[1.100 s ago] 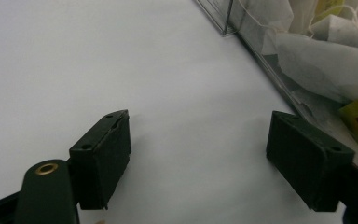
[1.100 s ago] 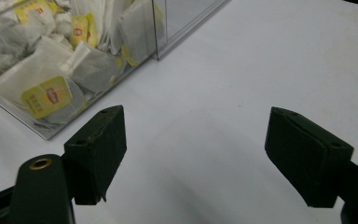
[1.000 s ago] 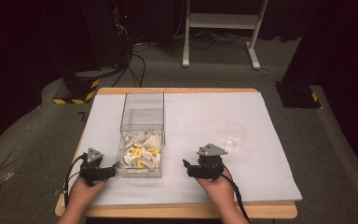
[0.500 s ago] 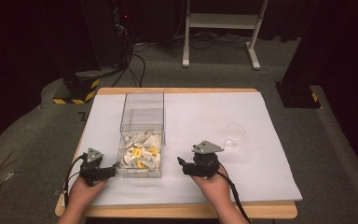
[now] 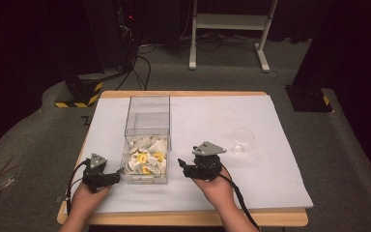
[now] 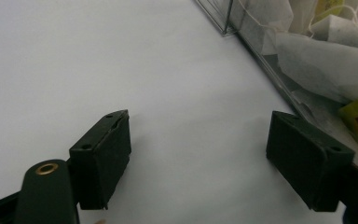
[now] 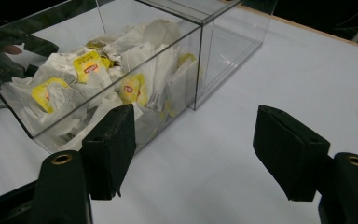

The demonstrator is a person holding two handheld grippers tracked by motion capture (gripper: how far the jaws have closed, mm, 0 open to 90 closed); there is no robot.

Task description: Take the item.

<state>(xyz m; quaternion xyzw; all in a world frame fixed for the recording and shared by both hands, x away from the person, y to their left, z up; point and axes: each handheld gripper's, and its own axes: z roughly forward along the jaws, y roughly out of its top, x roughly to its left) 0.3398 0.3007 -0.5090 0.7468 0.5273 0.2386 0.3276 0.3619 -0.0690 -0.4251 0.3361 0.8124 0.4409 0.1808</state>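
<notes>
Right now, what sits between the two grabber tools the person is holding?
In the high view, the clear box with its tea bags stands between the left gripper and the right gripper, on the white mat.

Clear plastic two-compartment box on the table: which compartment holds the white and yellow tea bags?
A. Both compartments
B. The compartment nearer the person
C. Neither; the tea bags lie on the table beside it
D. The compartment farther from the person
B: in the high view the white and yellow tea bags fill the near compartment of the clear plastic box, and its far compartment looks empty.
</notes>
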